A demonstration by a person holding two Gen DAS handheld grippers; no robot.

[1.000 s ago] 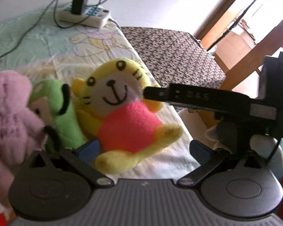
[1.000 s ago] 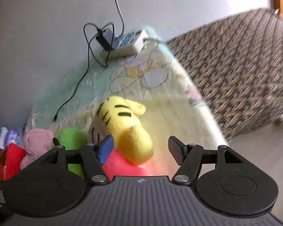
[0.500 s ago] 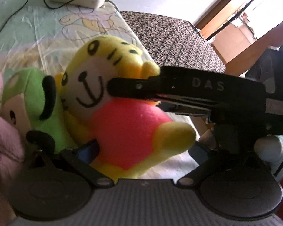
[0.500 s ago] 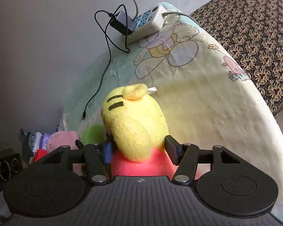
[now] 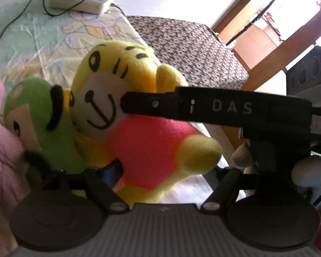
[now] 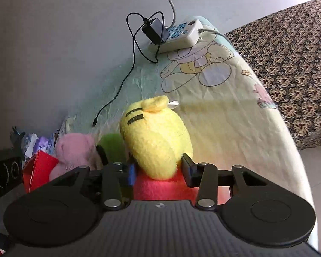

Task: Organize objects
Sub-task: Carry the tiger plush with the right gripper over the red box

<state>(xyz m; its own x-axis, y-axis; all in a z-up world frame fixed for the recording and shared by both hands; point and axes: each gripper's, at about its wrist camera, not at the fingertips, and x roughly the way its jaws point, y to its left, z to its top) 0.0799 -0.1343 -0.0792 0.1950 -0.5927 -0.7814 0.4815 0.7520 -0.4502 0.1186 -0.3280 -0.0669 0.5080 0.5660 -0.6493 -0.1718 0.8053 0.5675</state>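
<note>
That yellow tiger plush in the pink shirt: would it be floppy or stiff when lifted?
Probably soft and squashy: the yellow tiger plush bulges between the right claw, whose jaws have just been closing on it. Its limbs look stuffed and may droop. Likely light, and its fuzzy fabric should not slip easily. It seems unlikely to roll, leaning against the green plush.

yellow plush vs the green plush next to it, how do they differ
The yellow plush wears a red-pink top and has black stripes on its head; the green plush is green with a black curved piece on top. The yellow plush sits between the fingers of both grippers; the green plush lies untouched beside it, partly hidden. The yellow plush looks bigger. Both are soft toys with stitched faces on the patterned sheet.
</note>
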